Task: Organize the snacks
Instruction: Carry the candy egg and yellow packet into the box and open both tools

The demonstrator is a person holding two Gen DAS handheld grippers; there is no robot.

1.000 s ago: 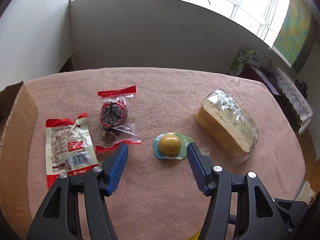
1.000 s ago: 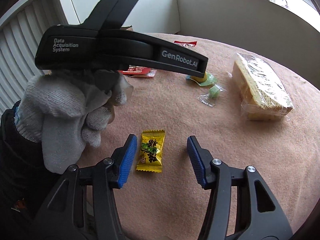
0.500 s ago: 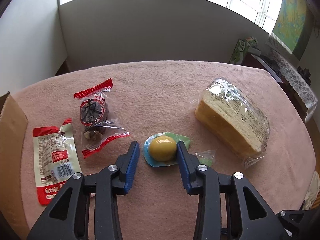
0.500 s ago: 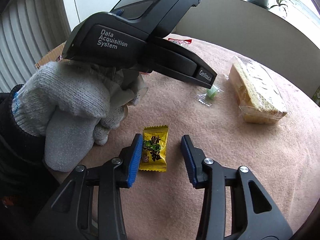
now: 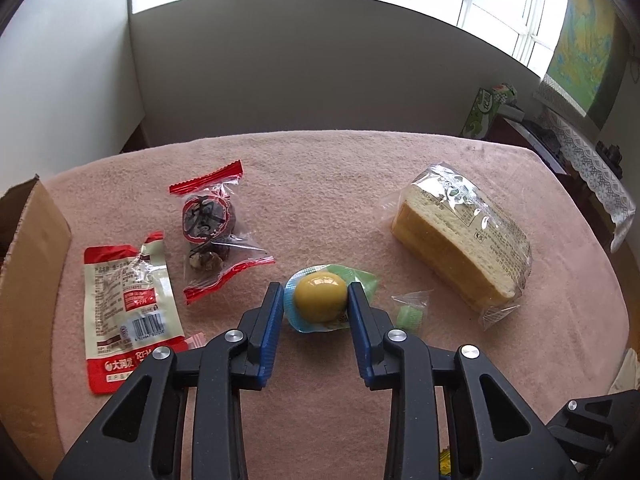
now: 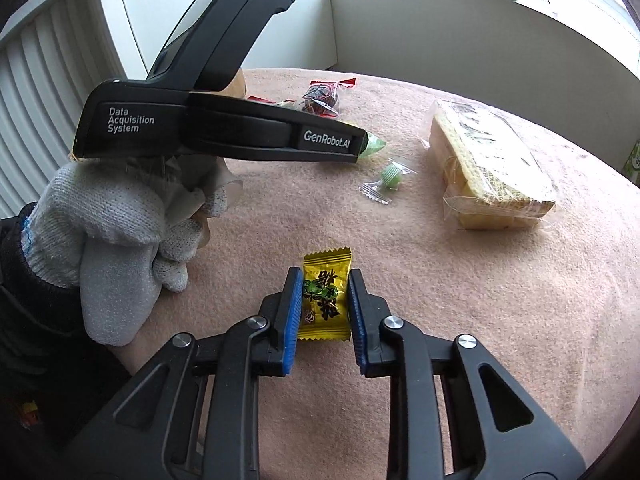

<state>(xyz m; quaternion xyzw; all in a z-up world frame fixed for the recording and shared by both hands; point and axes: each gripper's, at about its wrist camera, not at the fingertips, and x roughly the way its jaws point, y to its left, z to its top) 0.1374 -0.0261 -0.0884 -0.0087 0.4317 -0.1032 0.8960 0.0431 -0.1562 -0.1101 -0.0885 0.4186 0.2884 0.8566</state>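
A yellow jelly cup (image 5: 320,302) with a blue-green foil rim lies on the pink tablecloth (image 5: 360,184). My left gripper (image 5: 315,292) is shut on it, with a blue pad against each side. In the right wrist view that same gripper (image 6: 356,148) reaches in from the left, held by a gloved hand (image 6: 112,216), and only the cup's green edge (image 6: 374,145) shows past its tip. A yellow wrapped candy (image 6: 325,300) lies flat between the pads of my right gripper (image 6: 325,280), whose jaws are closing and press both sides of the wrapper.
A wrapped bread loaf (image 5: 464,240) lies to the right. A small green candy (image 5: 410,314) sits beside the left gripper. A red-ended date packet (image 5: 208,224) and a red-and-white packet (image 5: 128,300) lie to the left, near a cardboard box (image 5: 28,280).
Both grippers' jaws have closed in from wide open. The left now grips the jelly cup. The right has closed onto the yellow candy's sides.
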